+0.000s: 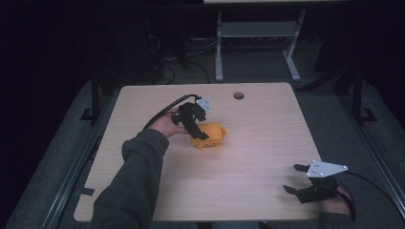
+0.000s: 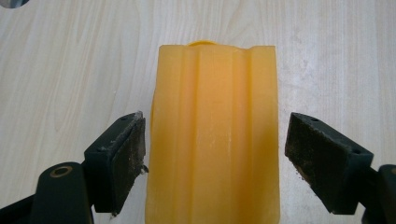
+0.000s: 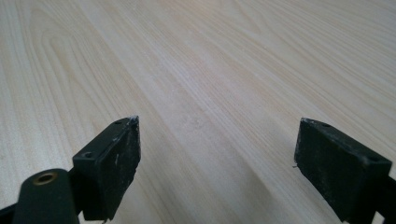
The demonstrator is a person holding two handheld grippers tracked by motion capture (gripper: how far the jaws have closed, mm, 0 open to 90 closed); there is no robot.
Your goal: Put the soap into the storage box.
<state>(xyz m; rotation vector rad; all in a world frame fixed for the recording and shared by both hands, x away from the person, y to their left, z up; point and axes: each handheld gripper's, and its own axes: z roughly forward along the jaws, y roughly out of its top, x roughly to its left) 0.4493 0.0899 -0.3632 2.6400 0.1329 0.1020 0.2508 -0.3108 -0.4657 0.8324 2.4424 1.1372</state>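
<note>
Close in, left gripper spread around a yellow block, jaws standing on either flank: left pad just beside the block's side, perhaps grazing it, right pad clearly apart with a strip of bare wood between. Not clamped. Seen from the high view, same gripper tipped down over the block, held by a hand reaching from a grey sleeve.

Further out, block resting on the desk left of centre, nearer the far edge than the near one. Small dark round hole in the desk close to the far edge, well apart from the block. Right gripper low over the near right corner, jaws wide apart with bare wood grain between them, pads holding nothing.

Nothing standing between either gripper and the block. Block's near end cut off at the bottom of the left gripper view; far end partly hidden, a small rounded lip just peeking over it. Underside detail in the high view too small to make out; left jaws partly covering the block's top there.

Long axis running straight away from the left gripper, lengthwise ridges along the top following it.
</note>
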